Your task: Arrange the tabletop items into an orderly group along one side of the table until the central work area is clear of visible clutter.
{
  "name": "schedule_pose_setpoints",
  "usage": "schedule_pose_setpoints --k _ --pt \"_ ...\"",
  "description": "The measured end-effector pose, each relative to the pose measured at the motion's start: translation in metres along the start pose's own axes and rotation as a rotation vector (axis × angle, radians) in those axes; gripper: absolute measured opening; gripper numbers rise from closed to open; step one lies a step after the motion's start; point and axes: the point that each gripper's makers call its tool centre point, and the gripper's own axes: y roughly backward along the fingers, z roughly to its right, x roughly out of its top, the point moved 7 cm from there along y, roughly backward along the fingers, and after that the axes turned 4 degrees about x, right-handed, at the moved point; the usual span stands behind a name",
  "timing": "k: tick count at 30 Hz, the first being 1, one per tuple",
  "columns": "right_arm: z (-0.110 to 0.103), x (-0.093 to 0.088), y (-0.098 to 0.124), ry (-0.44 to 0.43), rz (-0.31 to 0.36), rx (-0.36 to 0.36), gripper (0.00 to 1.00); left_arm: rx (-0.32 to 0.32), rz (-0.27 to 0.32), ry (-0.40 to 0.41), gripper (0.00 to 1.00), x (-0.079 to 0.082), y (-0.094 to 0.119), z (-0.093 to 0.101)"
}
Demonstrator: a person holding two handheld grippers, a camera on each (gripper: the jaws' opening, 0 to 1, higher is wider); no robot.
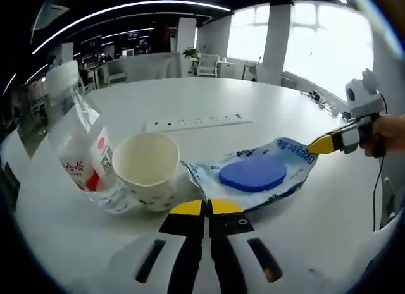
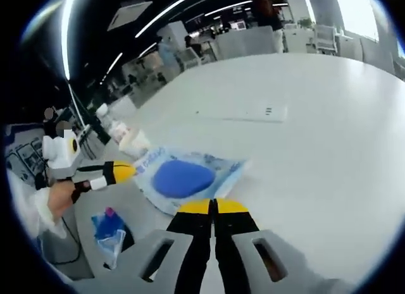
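On the white round worktop [image 1: 266,104] lay a flat plastic packet [image 1: 253,174], clear with blue and white printing and a crinkled edge, and inside it a round blue pad [image 1: 253,172]. In the left gripper view it sat just ahead of the left tongs [image 1: 205,207], whose yellow-tipped black jaws were pressed together with nothing between them, their tips at the packet's near edge. Just left of the packet stood a cream paper cup [image 1: 147,169], upright and open-mouthed, with faint small prints on its wall. Touching the cup on its far left side was a clear plastic bottle [image 1: 85,152], tilted, bearing a white label with red markings. Farther back on the worktop a white power strip [image 1: 197,122] lay flat.

At the right of that view the right tongs [image 1: 318,146] came in, held by a person's hand [image 1: 389,134], their yellow tip at the packet's far edge; whether they pinched it could not be told there.

In the right gripper view the right tongs [image 2: 214,207] were clenched with their tips at the packet's [image 2: 190,180] near edge, the blue pad [image 2: 183,178] just beyond. The left tongs [image 2: 123,172] reached the packet's opposite side, held by a hand [image 2: 58,196]. Below the worktop's edge lay some blue and clear wrapping [image 2: 109,234].
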Motion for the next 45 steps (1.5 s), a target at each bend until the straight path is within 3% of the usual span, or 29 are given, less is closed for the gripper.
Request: schedule_pose_setpoints --k 14,35,38,43,45 --pt "0.019 -0.014 -0.016 -0.031 -0.049 -0.035 0.00 0.015 -0.084 0.009 0.00 -0.019 -0.014 -0.002" --pt "0.028 -0.023 -0.023 -0.062 -0.063 -0.041 0.00 0.025 -0.076 0.092 0.00 -0.025 -0.021 -0.004" --pt "0.028 -0.024 -0.023 -0.072 -0.058 -0.041 0.00 0.027 -0.064 0.145 0.00 -0.028 -0.021 -0.005" --pt "0.027 -0.024 -0.020 -0.090 -0.033 -0.052 0.00 0.042 -0.060 0.121 0.00 -0.028 -0.022 -0.002" --pt "0.026 -0.021 -0.016 -0.061 0.010 -0.067 0.02 0.050 -0.058 0.141 0.00 -0.028 -0.023 -0.003"
